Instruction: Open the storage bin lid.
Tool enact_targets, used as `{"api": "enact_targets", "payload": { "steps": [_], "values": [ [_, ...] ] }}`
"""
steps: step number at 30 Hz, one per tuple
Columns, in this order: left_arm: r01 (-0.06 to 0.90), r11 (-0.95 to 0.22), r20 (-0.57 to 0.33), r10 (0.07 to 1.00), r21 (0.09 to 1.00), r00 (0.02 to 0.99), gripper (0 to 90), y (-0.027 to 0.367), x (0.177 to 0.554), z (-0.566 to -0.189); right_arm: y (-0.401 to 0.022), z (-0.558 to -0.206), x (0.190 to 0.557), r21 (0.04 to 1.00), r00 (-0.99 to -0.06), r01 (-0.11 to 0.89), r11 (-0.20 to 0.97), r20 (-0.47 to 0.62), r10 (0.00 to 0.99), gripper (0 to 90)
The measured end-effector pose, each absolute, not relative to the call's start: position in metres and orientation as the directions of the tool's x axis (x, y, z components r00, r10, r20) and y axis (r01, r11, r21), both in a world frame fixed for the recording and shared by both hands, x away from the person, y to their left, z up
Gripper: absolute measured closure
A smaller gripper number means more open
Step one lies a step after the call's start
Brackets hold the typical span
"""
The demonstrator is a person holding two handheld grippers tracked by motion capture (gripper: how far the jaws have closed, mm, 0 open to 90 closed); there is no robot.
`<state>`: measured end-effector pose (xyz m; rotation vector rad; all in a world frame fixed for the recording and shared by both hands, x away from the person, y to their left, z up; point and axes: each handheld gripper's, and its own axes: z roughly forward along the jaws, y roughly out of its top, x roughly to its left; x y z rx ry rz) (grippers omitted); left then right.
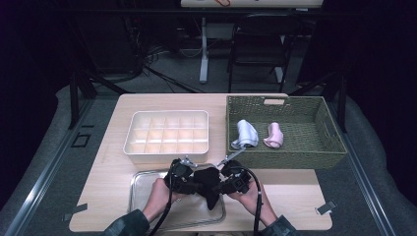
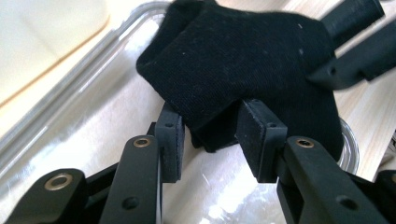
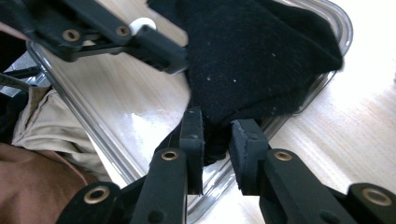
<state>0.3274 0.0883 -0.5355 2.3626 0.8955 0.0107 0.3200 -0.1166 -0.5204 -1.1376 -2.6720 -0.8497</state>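
The black sock (image 1: 209,184) is hanging just above the clear tray (image 1: 142,184), stretched between the two tools, with its loose end drooping toward the tray's floor. The tray serves as the landmark here: the white divided box (image 1: 167,132) is sitting just behind it, and the woven basket (image 1: 285,147) is standing behind it and to the right, holding a grey sock (image 1: 246,132) and a pink sock (image 1: 273,136).

The left tool (image 2: 210,133) is pinching a folded edge of the black sock, its pads (image 2: 169,140) pressing into the cloth from both sides. The right tool (image 3: 217,140) is pinching another corner, its jaws standing narrow around a bunched bit of fabric.

By the look of it, the sock is going to behave as a light, limp thing: it is sagging wherever it is not being held, and it is not going to keep any shape by itself. It seems neither fragile nor slippery; the knit is likely giving the pads good purchase. A doubled edge or the cuff looks like the soundest place to grip, since a single layer may stretch and slide out.

It is a plain matte black knit, speckled with tiny pale lint, folded over itself in thick soft layers.
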Motion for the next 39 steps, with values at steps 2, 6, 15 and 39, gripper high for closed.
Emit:
{"api": "enact_targets", "payload": {
  "steps": [2,6,15,39],
  "values": [
    [0.593,-0.592,-0.197,0.598,0.545,0.777,62.4,0.085,0.330,-0.536,-0.117,-0.520,0.317,0.457,-0.702,0.703,0.544,0.324,0.634,76.8],
    [0.585,-0.607,-0.190,0.589,0.538,0.785,61.4,0.080,0.334,-0.537,-0.116,-0.524,0.314,0.449,-0.699,0.708,0.546,0.333,0.633,76.7],
    [0.605,-0.589,-0.207,0.603,0.536,0.770,46.8,0.087,0.339,-0.534,-0.116,-0.515,0.311,0.483,-0.712,0.692,0.537,0.332,0.619,73.4],
    [0.549,-0.650,-0.176,0.549,0.525,0.817,35.5,0.079,0.296,-0.535,-0.151,-0.530,0.345,0.486,-0.632,0.732,0.478,0.223,0.742,42.3]
  ]
}}
